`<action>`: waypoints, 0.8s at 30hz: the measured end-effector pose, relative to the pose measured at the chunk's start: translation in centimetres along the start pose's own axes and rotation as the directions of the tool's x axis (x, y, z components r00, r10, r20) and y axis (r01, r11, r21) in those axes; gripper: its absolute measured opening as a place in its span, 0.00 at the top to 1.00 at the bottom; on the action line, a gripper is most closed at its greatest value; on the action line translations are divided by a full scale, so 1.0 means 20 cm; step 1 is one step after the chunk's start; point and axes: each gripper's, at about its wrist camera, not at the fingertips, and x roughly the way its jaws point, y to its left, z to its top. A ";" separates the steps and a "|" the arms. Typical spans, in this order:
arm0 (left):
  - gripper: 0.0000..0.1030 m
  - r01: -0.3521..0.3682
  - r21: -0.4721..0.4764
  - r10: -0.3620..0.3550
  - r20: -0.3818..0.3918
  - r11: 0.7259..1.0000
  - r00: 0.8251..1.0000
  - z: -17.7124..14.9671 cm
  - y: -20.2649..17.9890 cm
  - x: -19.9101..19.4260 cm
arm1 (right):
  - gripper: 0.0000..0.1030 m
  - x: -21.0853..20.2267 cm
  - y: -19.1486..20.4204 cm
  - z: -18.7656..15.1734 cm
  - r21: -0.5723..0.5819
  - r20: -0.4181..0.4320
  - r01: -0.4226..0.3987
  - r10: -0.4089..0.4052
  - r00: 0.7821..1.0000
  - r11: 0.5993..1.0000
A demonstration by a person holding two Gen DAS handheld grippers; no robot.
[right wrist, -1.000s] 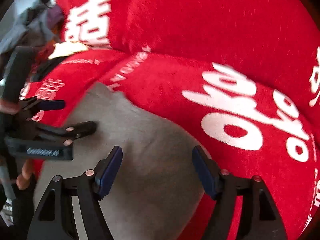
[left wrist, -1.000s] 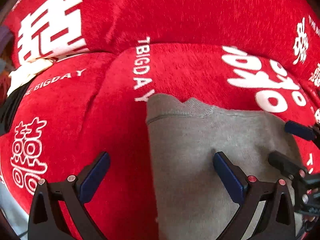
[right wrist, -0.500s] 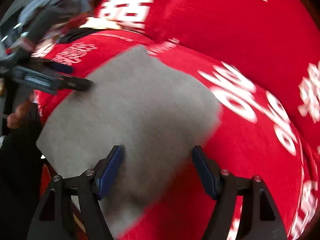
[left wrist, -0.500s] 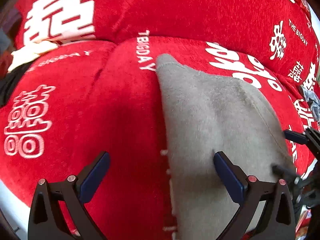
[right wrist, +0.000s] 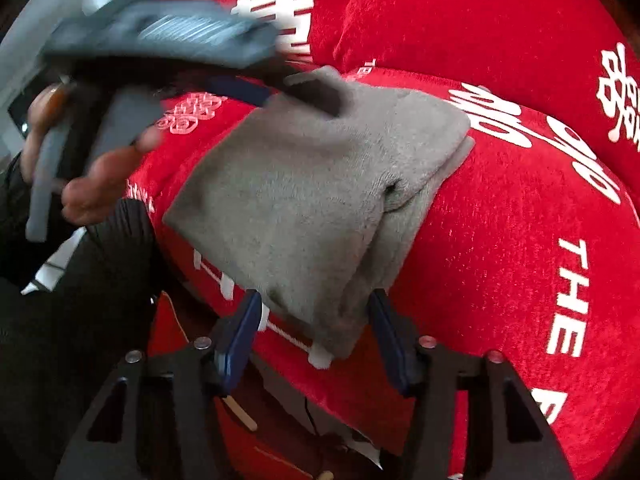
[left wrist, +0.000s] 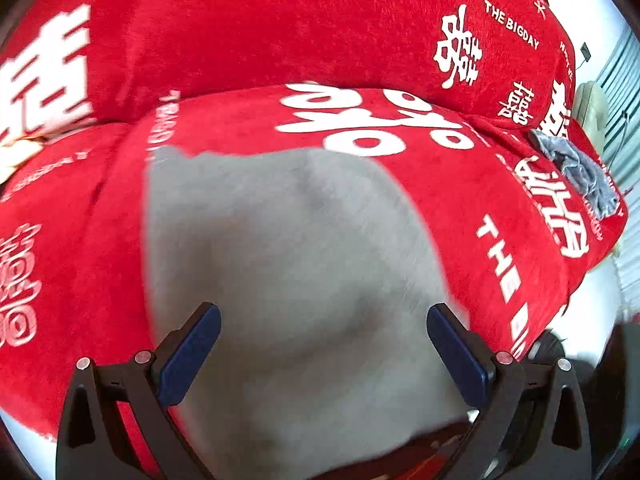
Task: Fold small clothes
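The folded grey garment (right wrist: 320, 184) lies on the red sofa cushion (right wrist: 520, 240). Right tongs (right wrist: 316, 336) are closing around its near corner; left tongs (left wrist: 322, 354) hover spread. A shallow bite could let layers slip apart.

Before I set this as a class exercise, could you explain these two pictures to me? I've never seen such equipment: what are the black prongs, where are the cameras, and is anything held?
No robot here: a person holds a two-fingered tool in each hand, each with a camera looking along its fingers. One picture is from the left tool, open above a folded grey garment on a red plush cover with white lettering. The other is from the right tool, whose jaws are closing around the garment's near corner without pinching it yet. A small blue-grey cloth lies further off.
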 end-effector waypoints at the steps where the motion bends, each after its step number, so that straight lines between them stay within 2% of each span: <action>1: 0.00 0.007 -0.024 -0.007 -0.027 1.000 1.000 0.05 0.00 0.05 | 0.43 0.00 0.00 0.00 0.007 0.009 -0.014 0.014 1.000 1.000; 5: 0.01 0.040 -0.133 -0.056 -0.116 0.990 0.992 0.19 0.00 0.20 | 0.49 -0.01 -0.01 0.00 0.005 0.028 -0.018 0.018 0.999 1.000; 6: 0.01 0.050 -0.160 -0.070 -0.119 0.986 0.990 0.21 -0.01 0.20 | 0.49 -0.02 -0.01 0.00 0.007 0.039 -0.025 0.025 0.999 1.000; 8: 0.01 0.121 -0.206 -0.141 -0.086 0.971 0.986 0.26 -0.02 0.17 | 0.49 -0.06 -0.01 0.00 0.006 0.067 -0.051 0.050 0.997 0.999; 10: 0.01 0.138 -0.232 -0.162 -0.086 0.963 0.983 0.31 -0.04 0.17 | 0.49 -0.06 -0.01 0.00 0.002 0.065 -0.077 0.077 0.995 0.997; 13: 0.01 0.037 -0.202 -0.067 -0.141 0.979 0.988 0.38 -0.10 0.24 | 0.49 0.02 -0.01 0.00 -0.003 0.029 -0.084 0.084 0.996 0.996; 16: 0.01 -0.008 -0.154 -0.022 -0.190 0.988 0.982 0.38 -0.19 0.30 | 0.49 0.06 0.03 0.01 -0.026 0.026 -0.080 0.081 0.996 0.996; 17: 0.01 -0.046 -0.122 0.020 -0.206 0.991 0.978 0.38 -0.23 0.33 | 0.49 0.07 0.04 0.00 -0.031 0.036 -0.084 0.085 0.996 0.996; 18: 0.09 -0.091 -0.084 0.073 -0.201 0.992 0.977 0.38 -0.26 0.35 | 0.50 0.08 0.05 0.00 -0.032 0.035 -0.082 0.083 0.996 0.996; 19: 0.45 -0.157 -0.034 0.147 -0.204 0.987 0.968 0.37 -0.28 0.38 | 0.59 0.09 0.05 0.00 -0.036 0.027 -0.074 0.075 0.997 0.997; 20: 0.53 -0.213 0.003 0.208 -0.233 0.977 0.950 0.36 -0.28 0.42 | 0.71 0.09 0.05 -0.01 -0.045 0.013 -0.068 0.069 0.998 0.997; 21: 0.56 -0.209 0.005 0.205 -0.225 0.978 0.953 0.37 -0.28 0.42 | 0.78 0.10 0.04 -0.02 -0.049 0.004 -0.069 0.069 0.998 0.996; 22: 0.82 -0.188 -0.004 0.184 -0.207 0.982 0.961 0.38 -0.28 0.40 | 0.88 0.09 0.03 -0.03 -0.047 0.001 -0.073 0.074 0.997 0.996; 24: 0.87 -0.164 -0.022 0.156 -0.211 0.986 0.965 0.42 -0.28 0.37 | 0.92 0.08 0.00 -0.04 -0.029 -0.007 -0.107 0.107 0.994 0.994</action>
